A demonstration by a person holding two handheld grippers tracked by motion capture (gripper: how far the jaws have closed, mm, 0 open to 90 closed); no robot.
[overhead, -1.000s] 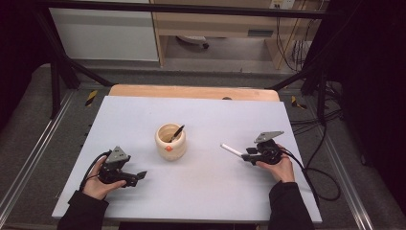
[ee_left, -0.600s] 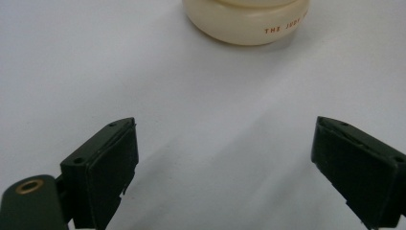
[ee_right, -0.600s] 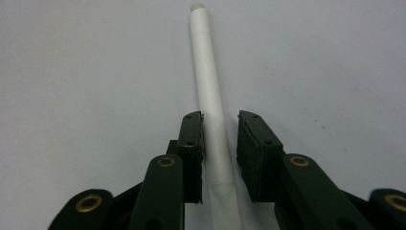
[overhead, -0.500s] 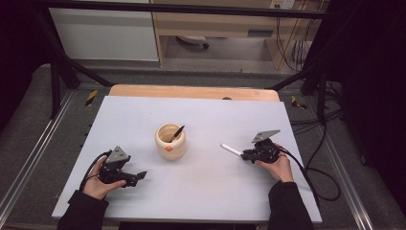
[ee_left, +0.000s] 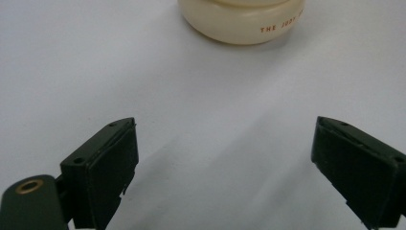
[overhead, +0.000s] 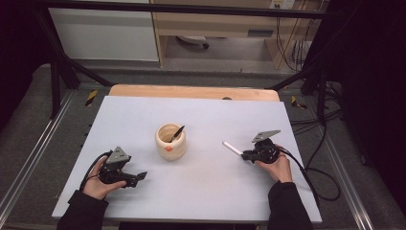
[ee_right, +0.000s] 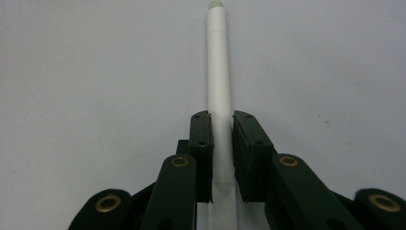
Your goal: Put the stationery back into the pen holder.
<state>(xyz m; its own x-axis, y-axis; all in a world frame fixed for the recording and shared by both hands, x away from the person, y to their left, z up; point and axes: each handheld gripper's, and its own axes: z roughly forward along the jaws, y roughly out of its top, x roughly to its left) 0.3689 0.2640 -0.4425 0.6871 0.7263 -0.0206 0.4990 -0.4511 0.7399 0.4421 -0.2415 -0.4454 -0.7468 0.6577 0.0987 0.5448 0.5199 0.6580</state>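
Now our right gripper (ee_right: 221,158) pinches the slim white plastic pen (ee_right: 218,72) near its back end on the table; lifted, it could pivot. Our left gripper (ee_left: 225,172) gapes, empty.

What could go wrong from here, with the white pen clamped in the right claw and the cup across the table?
1. The right claw grips the white pen near one end, leaving most of it sticking out; it may pivot or slip when lifted.
2. The cup already holds a dark pen leaning on its rim, which might block or deflect the white one.
3. The cup stands free, with the open left claw apart from it; a bump could tip it.
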